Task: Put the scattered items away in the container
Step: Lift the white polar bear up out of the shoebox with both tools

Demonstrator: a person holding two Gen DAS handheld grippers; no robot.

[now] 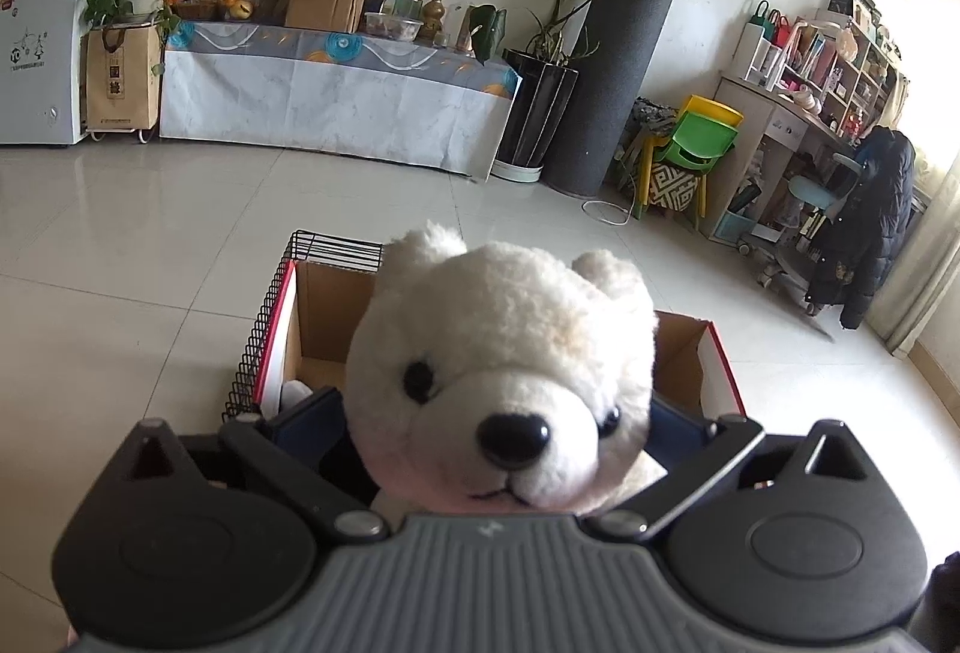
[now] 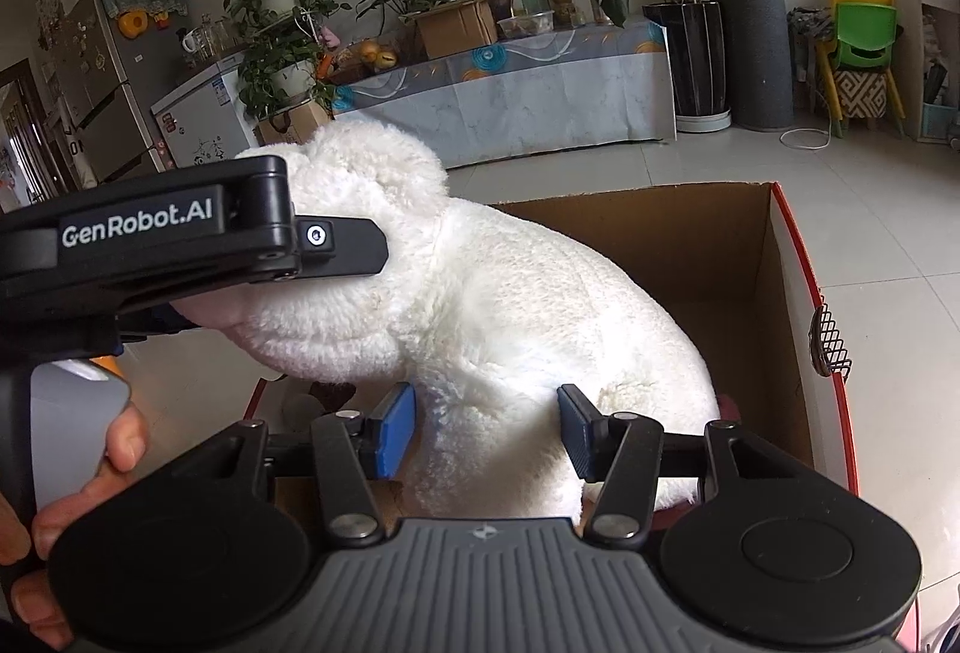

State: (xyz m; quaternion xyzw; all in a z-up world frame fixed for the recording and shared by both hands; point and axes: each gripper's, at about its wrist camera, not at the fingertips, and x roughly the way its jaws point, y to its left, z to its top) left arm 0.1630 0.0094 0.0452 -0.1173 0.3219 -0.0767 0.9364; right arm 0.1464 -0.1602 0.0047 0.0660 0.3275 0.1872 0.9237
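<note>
The white plush bear (image 1: 504,383) sits in the open cardboard box (image 1: 324,317), its head rising above the rim. The left wrist view meets the bear face on, the snout close to the lens, and the left gripper (image 1: 480,428) stands spread wide either side of the head, its blue pads (image 1: 312,413) clear of the fur. This view alone shows a black wire rack (image 1: 264,317) against the box's left side.

The right wrist view shows the bear's back and rump instead, with the box's brown inner wall (image 2: 720,257) far and right of it. The right gripper (image 2: 486,428) is half spread around the bear's lower body; its pads (image 2: 396,428) lie against the fur, though whether they press I cannot tell. Only here does the left gripper appear from the side, reaching in from the left beside the bear's head, with a person's hand (image 2: 66,485) on its handle.
</note>
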